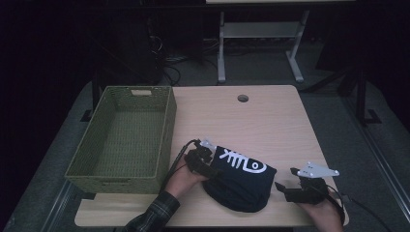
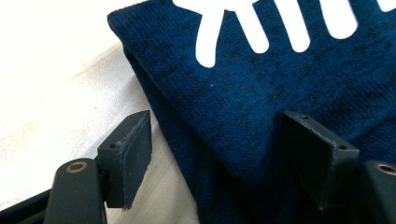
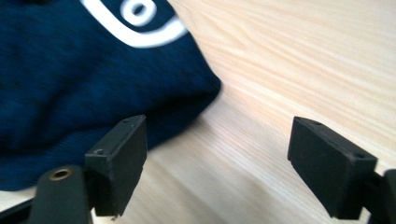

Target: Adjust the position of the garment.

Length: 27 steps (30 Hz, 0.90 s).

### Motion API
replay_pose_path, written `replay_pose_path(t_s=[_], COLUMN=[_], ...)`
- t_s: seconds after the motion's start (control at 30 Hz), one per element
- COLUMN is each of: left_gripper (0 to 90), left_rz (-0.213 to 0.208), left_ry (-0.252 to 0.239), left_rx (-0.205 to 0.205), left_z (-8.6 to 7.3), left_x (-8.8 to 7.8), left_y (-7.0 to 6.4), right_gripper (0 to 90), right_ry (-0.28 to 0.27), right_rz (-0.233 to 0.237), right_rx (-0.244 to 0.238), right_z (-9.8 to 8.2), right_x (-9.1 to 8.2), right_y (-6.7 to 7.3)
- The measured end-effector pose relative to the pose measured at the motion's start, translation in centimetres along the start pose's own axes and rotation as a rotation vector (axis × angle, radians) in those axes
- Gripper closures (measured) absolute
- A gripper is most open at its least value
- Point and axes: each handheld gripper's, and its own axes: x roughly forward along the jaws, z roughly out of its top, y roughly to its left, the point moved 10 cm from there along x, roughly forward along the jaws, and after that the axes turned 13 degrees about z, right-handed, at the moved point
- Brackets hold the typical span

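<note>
A dark blue shirt with a white fish-bone picture lies folded in a bundle on the table, near the front edge and to the right of the green basket. The left gripper sits at the shirt's left side. In the left gripper view its two jaws stand apart, one over the bare wood and one over the blue cloth, with the folded edge of the shirt between them, and nothing is pinched. The right gripper is just beside the shirt's right side, not touching it. In the right gripper view its jaws are wide apart too, with only table between them, and the shirt lies off to one side. The work looks like folding the shirt or moving it to the basket, and both grippers hold nothing right now. To do the next grab well, each gripper should slide low along the table so one jaw goes under all the layers of cloth. Then both should squeeze and lift together, so the bundle stays neat and does not flop open. Some things are hard to see. The high view is dark, so the folds and the shirt's edges blur together. The sleeves and collar are tucked away. I cannot tell how many layers there are, and the near part of the basket's floor is hidden behind its wall.
</note>
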Motion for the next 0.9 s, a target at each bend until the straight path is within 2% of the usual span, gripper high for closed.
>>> replay_pose_path(t_s=[0.03,0.13,0.2,0.27,0.37,0.43,0.5,0.57,0.63,0.9], left_gripper=[25.1,24.5,24.5,24.5,26.1,31.8,32.8,36.6,44.0,58.1], left_rz=[-0.005,-0.011,-0.007,-0.003,-0.015,-0.034,-0.04,-0.058,-0.086,-0.109], left_ry=[-0.003,0.0,0.005,-0.002,0.007,0.012,0.014,0.019,0.034,0.06], left_rx=[-0.016,-0.003,0.009,0.001,0.016,0.019,0.018,0.001,-0.014,-0.042], left_z=[0.0,-0.1,-0.2,-0.1,0.0,0.0,0.0,0.1,0.1,0.1], left_x=[0.1,0.1,0.1,0.2,0.2,0.1,0.1,0.0,-0.1,-0.1], left_y=[-0.1,0.0,0.1,-0.1,-0.2,-0.4,-0.4,-0.6,-0.8,-1.1], right_gripper=[18.5,16.7,15.7,14.4,14.0,14.1,14.1,14.1,14.1,14.1], right_ry=[0.004,0.012,0.021,0.031,0.038,0.051,0.058,0.061,0.06,0.058], right_rz=[-0.006,-0.02,-0.026,-0.035,-0.046,-0.05,-0.054,-0.052,-0.047,-0.039], right_rx=[0.005,0.033,0.04,0.044,0.054,0.054,0.05,0.049,0.054,0.056], right_z=[-0.2,-0.5,-0.7,-0.9,-1.1,-1.4,-1.4,-1.4,-1.5,-1.5], right_x=[0.1,0.5,0.7,0.9,1.1,1.3,1.3,1.4,1.4,1.5], right_y=[-0.3,-1.1,-1.4,-1.7,-2.0,-2.1,-2.1,-2.1,-2.1,-2.1])
